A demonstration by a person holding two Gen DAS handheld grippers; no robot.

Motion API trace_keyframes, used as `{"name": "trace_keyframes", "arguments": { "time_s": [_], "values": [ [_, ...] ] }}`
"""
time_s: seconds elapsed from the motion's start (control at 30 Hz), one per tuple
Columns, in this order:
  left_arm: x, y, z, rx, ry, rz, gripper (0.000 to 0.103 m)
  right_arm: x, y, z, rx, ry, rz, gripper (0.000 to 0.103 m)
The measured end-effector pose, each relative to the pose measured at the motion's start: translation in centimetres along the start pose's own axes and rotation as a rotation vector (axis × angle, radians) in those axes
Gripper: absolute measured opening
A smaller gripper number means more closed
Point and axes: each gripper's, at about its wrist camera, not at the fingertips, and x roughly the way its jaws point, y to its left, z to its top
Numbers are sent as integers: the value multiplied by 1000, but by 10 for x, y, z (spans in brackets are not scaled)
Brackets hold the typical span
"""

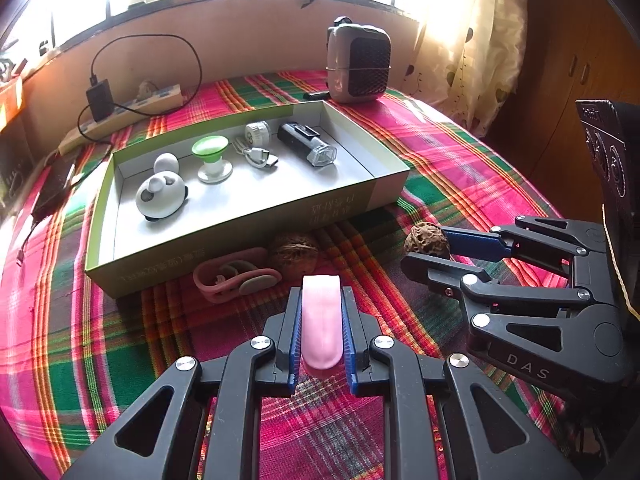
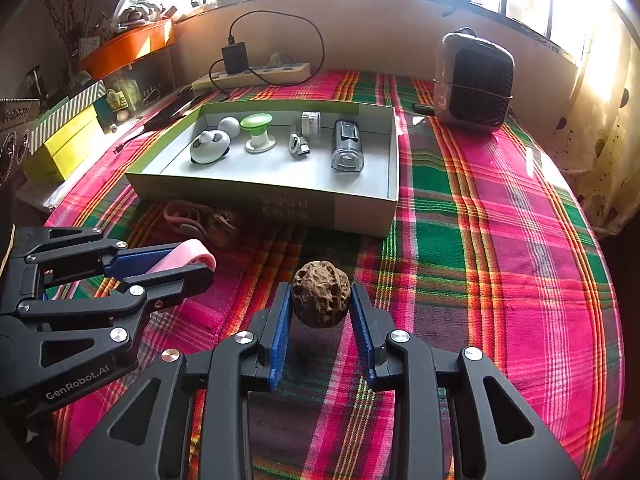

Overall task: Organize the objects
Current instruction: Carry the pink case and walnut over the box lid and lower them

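Note:
My left gripper [image 1: 321,296] is shut on a pink oblong case [image 1: 321,328], held above the plaid cloth; it also shows in the right wrist view [image 2: 188,258]. My right gripper [image 2: 321,292] is shut on a brown walnut [image 2: 320,294], lifted off the cloth; it shows in the left wrist view too [image 1: 426,242]. An open green-edged box [image 1: 240,220] ahead holds a white panda-like gadget [image 1: 160,196], a green-topped stand [image 1: 211,158], a cable [image 1: 258,156], a white round piece [image 1: 258,131] and a black bike light [image 1: 306,144]. A second walnut [image 1: 294,254] and pink earhook headphones [image 1: 234,278] lie in front of the box.
A grey portable speaker [image 1: 358,64] stands behind the box. A power strip with black charger [image 1: 124,110] lies at the back left. A wall and window run behind the table. Boxes and an orange tray [image 2: 124,46] stand at the left.

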Motion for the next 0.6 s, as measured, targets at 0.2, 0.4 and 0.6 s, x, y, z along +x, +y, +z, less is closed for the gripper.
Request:
{"name": "trace_keyframes", "arguments": {
  "time_s": [0.2,0.4,0.6],
  "values": [
    [-10,8,6,-17,-18,13,16,-6,4,10,-8,-26,10,31],
    [-20,20,13,-45,-47,30,16,-10,8,22,-12,-50,26,31],
    [-24,38,20,-89,-64,55,16,-9,15,37,-33,-65,43,31]
  ]
}}
